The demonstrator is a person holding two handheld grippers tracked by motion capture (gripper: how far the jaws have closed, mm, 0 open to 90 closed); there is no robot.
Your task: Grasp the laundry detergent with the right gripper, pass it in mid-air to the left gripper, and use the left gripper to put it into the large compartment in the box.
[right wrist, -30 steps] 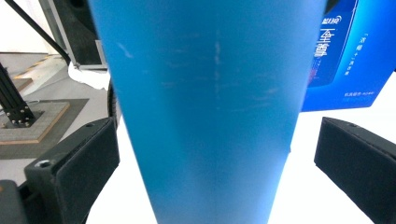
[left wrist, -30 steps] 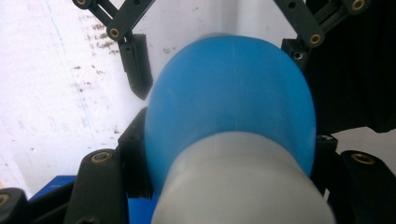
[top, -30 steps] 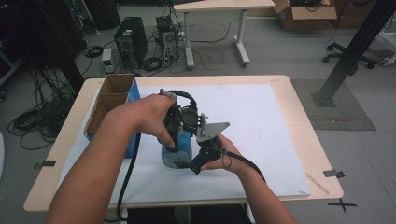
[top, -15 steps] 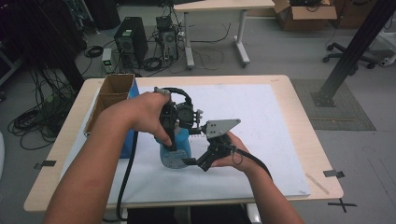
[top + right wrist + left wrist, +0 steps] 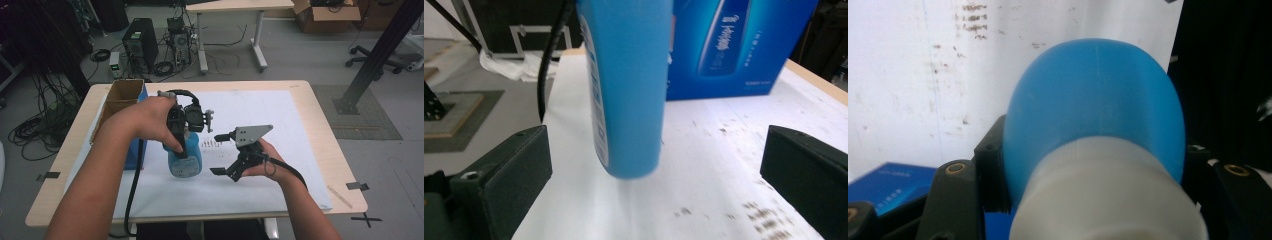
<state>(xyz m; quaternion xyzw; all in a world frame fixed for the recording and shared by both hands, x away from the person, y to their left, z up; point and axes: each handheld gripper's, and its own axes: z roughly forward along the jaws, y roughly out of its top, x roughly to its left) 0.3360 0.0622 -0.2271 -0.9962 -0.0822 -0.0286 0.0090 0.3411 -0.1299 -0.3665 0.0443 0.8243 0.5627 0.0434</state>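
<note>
A blue bottle (image 5: 186, 160) with a white neck hangs just over the white sheet (image 5: 260, 110), base down. My left gripper (image 5: 186, 136) is shut on its upper part from above. In the left gripper view the bottle (image 5: 1093, 100) bulges out between the two jaws of the left gripper (image 5: 1093, 170). To the bottle's right, my right gripper (image 5: 220, 154) stands open with its jaws wide apart and nothing between them. The right gripper view has the bottle (image 5: 624, 90) floating ahead of the right gripper (image 5: 659, 165), its base clear of the paper.
A blue carton (image 5: 136, 157) printed with a bottle picture (image 5: 734, 50) lies left of the bottle, under my left forearm. An open cardboard box (image 5: 125, 92) stands at the table's (image 5: 320, 120) far left. Small dark marks (image 5: 212, 144) dot the sheet.
My right gripper has drawn back to the right, away from the bottle, and now stands wide open. The left gripper has kept its hold on the bottle, nearly in place.
</note>
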